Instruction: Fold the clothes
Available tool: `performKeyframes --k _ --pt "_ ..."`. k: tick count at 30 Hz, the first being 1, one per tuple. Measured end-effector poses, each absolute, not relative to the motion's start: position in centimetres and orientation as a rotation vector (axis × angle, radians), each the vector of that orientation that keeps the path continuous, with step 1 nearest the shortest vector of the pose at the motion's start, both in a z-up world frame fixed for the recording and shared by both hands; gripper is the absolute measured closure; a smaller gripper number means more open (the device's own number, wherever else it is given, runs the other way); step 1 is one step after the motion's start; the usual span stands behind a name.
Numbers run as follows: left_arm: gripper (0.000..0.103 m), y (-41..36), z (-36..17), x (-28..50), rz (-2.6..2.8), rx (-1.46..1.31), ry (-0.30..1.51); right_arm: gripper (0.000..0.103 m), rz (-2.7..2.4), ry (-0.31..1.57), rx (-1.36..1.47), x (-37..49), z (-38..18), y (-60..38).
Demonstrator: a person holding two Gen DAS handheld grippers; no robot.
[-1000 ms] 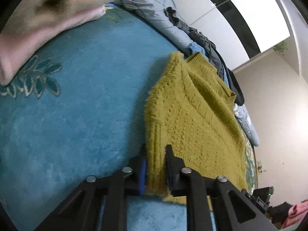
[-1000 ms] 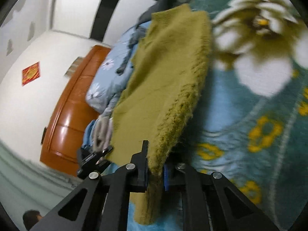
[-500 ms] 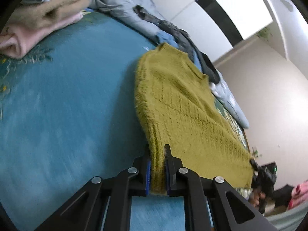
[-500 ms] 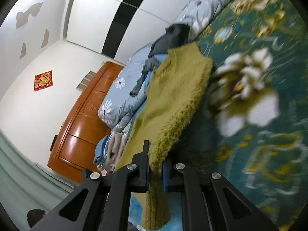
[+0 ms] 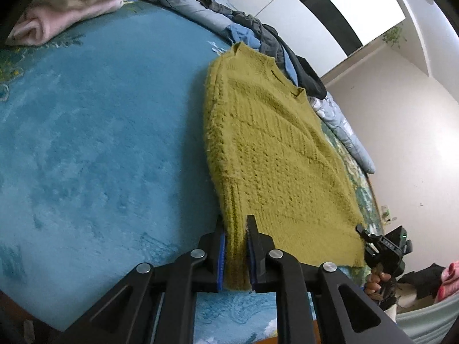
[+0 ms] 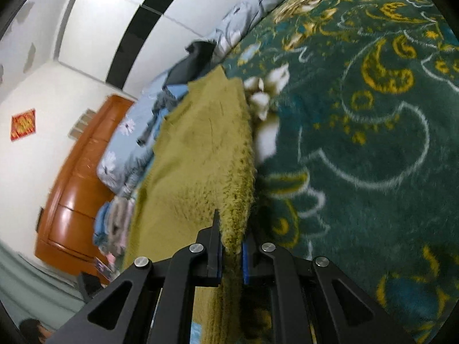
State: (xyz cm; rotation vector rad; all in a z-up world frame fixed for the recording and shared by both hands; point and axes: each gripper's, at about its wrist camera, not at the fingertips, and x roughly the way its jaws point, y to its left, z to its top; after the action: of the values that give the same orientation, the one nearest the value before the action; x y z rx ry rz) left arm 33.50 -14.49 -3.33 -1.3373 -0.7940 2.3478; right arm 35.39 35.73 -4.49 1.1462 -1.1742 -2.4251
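A mustard-yellow knit sweater lies stretched over a blue-green plush blanket, neck end far from me. My left gripper is shut on the sweater's near hem at its left corner. My right gripper is shut on the sweater at the hem's other corner; it also shows in the left wrist view, held by a hand. The hem is pulled taut between both grippers and lifted a little off the blanket.
Folded pink and beige clothes lie stacked at the far left. A pile of grey, blue and black clothes and a light floral duvet lie beyond the sweater's neck. An orange wooden headboard stands behind the bed.
Both grippers kept their hold on the hem and pulled the sweater back toward me and lower; it now lies flatter and more spread across the blanket.
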Motion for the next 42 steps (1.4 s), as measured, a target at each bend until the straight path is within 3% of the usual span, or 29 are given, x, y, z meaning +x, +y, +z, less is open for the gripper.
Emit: performKeyframes --k 4,7,9,11,13,15,19,24,29,33,37,42 --pt "0.081 -14.2 -2.4 33.4 2.377 -1.343 -0.722 0.092 -2.436 -1.133 1.164 35.3 -4.4 35.7" --pt "0.060 -14.3 -1.5 33.1 2.415 -1.318 -0.674 0.089 -2.452 -1.079 1.207 35.2 -4.1 35.5" --pt "0.056 -14.2 -0.8 32.6 2.432 -1.291 -0.653 0.089 -2.476 -1.013 1.243 35.2 -3.6 35.1" --pt "0.042 -13.9 -0.1 32.0 2.457 -1.274 -0.614 0.089 -2.505 -0.949 1.264 35.3 -3.0 34.7" --pt "0.034 -13.3 0.5 31.4 2.483 -1.267 -0.560 0.087 -2.537 -0.901 1.282 35.5 -2.5 34.3" --pt "0.031 -12.4 1.0 30.7 2.506 -1.259 -0.489 0.085 -2.577 -0.857 1.293 35.8 -1.9 34.1" --pt "0.028 -10.0 2.7 30.3 2.596 -1.251 -0.233 0.069 -2.624 -0.847 1.277 36.8 -0.8 34.0" --pt "0.027 -6.9 4.1 30.9 2.701 -1.201 0.130 0.068 -2.639 -0.855 1.275 36.9 0.2 33.7" --pt "0.026 -5.5 3.7 30.4 2.714 -1.201 0.335 0.068 -2.647 -0.840 1.263 35.9 1.4 33.1" --pt "0.019 -5.4 3.3 29.0 2.782 -1.184 0.447 0.068 -2.655 -0.826 1.264 34.6 2.0 32.6" --pt "0.000 -5.5 3.2 27.3 2.842 -1.159 0.557 0.068 -2.662 -0.774 1.285 32.4 2.4 32.0" --pt "0.000 -5.9 3.6 25.2 2.850 -1.129 0.534 0.067 -2.656 -0.758 1.265 29.6 2.8 31.4"
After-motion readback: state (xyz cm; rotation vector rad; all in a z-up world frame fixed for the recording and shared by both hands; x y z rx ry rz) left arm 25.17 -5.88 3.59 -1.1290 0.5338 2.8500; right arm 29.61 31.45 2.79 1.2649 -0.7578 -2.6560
